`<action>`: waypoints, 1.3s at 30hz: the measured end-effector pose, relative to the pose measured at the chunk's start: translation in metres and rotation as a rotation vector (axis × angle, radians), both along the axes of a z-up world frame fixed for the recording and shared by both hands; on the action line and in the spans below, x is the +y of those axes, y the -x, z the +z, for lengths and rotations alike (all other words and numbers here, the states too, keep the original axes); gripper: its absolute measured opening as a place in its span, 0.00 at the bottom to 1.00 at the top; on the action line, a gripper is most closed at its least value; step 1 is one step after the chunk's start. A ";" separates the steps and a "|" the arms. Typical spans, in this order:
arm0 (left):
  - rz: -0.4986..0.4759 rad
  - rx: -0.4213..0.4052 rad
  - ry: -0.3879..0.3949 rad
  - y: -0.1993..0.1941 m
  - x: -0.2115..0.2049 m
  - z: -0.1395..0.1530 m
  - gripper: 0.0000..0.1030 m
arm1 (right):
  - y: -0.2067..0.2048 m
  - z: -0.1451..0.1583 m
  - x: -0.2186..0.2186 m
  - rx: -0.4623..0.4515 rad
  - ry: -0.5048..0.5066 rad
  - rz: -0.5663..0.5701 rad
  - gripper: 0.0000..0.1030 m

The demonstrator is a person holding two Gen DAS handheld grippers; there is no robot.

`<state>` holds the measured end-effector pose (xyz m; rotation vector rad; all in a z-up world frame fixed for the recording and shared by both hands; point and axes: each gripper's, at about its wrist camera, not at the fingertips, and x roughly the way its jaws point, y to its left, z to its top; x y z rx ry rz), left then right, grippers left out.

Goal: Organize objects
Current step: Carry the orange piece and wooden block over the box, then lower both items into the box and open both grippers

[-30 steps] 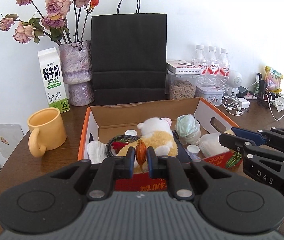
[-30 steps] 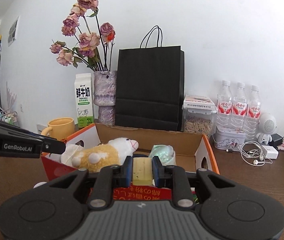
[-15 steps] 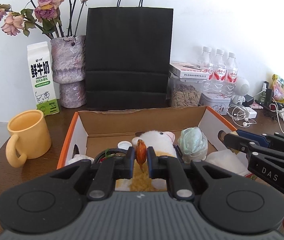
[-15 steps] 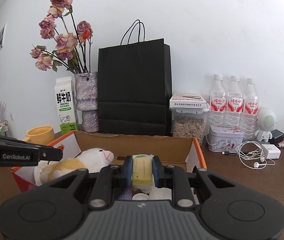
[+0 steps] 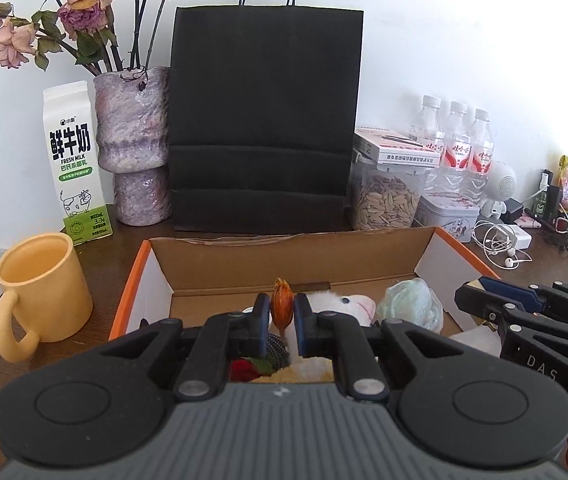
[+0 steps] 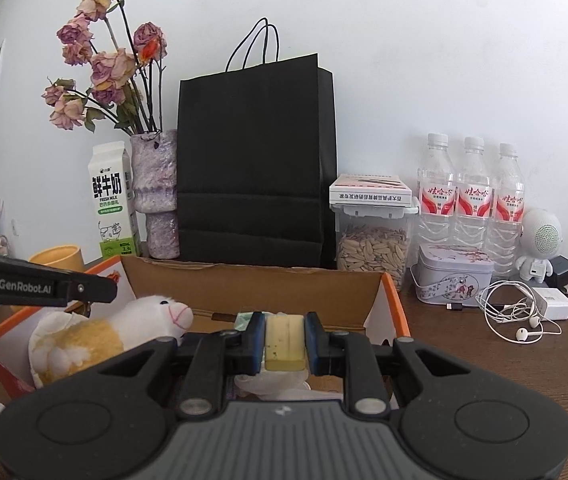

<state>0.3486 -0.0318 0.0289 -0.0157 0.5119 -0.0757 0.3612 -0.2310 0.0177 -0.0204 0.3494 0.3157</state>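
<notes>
While both grippers hang over the near part of the open cardboard box [image 5: 220, 268], each is clenched on a small item. Left gripper [image 5: 282, 312]: fingers [image 5: 261, 322] grasping a small orange-brown bud-shaped object [image 5: 282, 306], held upright above the box interior. Right gripper [image 6: 284, 338]: fingers [image 6: 255, 340] grasping a pale yellow block [image 6: 285, 340], likewise above the box. Inside the box lie a white-and-tan plush animal [image 6: 96, 340] toward the left and a pale green crumpled item [image 5: 410, 306] toward the right. On the bench [image 6: 504, 360], left of the box, stands a yellow mug [image 5: 40, 292]; at the far side stand a milk carton [image 5: 76, 160], a vase of dried roses [image 5: 134, 148], a black paper bag [image 5: 264, 120], a jar of seeds [image 6: 372, 248] and three water bottles [image 6: 472, 200]. White earphones [image 6: 520, 320] lie at the right.
</notes>
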 end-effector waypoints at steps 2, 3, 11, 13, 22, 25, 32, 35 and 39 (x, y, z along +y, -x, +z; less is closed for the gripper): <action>-0.001 0.004 -0.003 -0.002 0.000 -0.002 0.13 | -0.001 0.000 0.000 0.002 0.000 0.002 0.19; 0.000 0.007 -0.003 -0.003 0.000 -0.003 0.13 | -0.001 -0.001 0.000 0.004 0.000 0.001 0.19; 0.015 0.000 -0.009 0.000 0.000 -0.005 0.30 | 0.002 -0.002 0.000 0.024 -0.006 0.001 0.26; 0.024 -0.005 -0.007 0.000 0.001 -0.005 0.48 | 0.003 -0.001 -0.001 0.024 -0.016 -0.004 0.45; 0.060 -0.032 -0.011 0.001 0.002 -0.002 1.00 | 0.006 -0.001 0.000 0.004 -0.011 -0.020 0.89; 0.061 -0.026 -0.009 0.000 0.003 -0.003 1.00 | 0.006 -0.001 0.000 0.006 -0.012 -0.021 0.90; 0.068 -0.026 -0.004 0.003 0.003 -0.001 1.00 | 0.007 -0.001 0.001 0.004 -0.009 -0.023 0.90; 0.072 -0.027 -0.004 0.006 0.003 -0.001 1.00 | 0.009 0.000 0.002 0.000 -0.006 -0.023 0.90; 0.077 -0.020 0.000 0.010 0.004 -0.001 1.00 | 0.013 0.001 0.004 -0.006 0.001 -0.022 0.91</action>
